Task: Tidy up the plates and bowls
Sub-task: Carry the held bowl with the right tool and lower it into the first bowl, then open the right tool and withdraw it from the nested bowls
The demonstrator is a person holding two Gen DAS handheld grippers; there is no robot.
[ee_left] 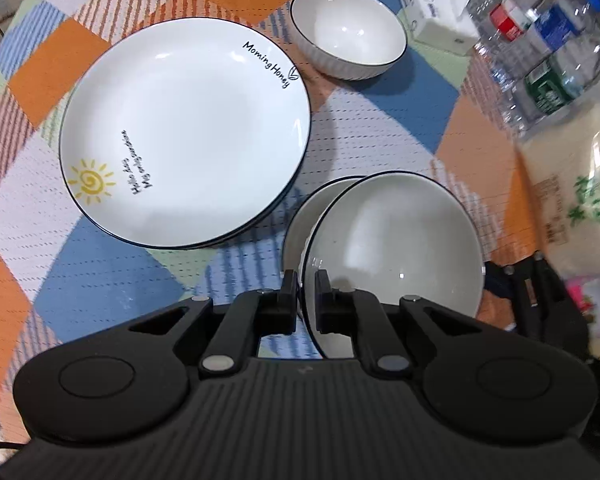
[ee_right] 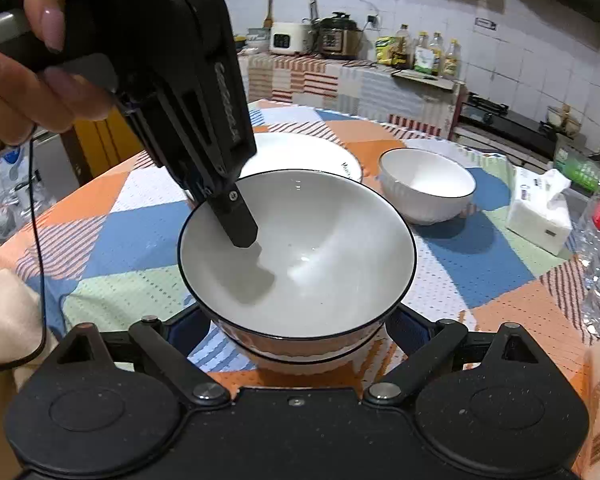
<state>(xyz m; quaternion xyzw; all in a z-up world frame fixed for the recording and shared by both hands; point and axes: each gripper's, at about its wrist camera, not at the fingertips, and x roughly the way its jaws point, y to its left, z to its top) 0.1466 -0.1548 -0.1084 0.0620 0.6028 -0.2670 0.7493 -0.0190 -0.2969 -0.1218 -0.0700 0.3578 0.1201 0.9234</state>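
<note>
My left gripper (ee_left: 306, 284) is shut on the near rim of a white bowl with a dark rim (ee_left: 396, 248), one finger inside and one outside. That bowl tilts just over a second like bowl (ee_left: 300, 220) on the table, partly nested in it. In the right wrist view the left gripper (ee_right: 228, 220) reaches down from the upper left into the held bowl (ee_right: 300, 248) above the lower bowl (ee_right: 300, 356). My right gripper (ee_right: 298, 332) is open, its jaws spread wide on the near side of the two bowls. A stack of white plates (ee_left: 188, 132) lies to the left, with a third bowl (ee_left: 348, 32) behind.
A tissue box (ee_left: 440, 8), several plastic bottles (ee_left: 540, 40) and a printed bag (ee_left: 572, 192) crowd the table's right side. A person's hand (ee_right: 32, 80) holds the left gripper. The patchwork cloth (ee_left: 112, 276) covers the round table. A kitchen counter (ee_right: 340, 76) stands behind.
</note>
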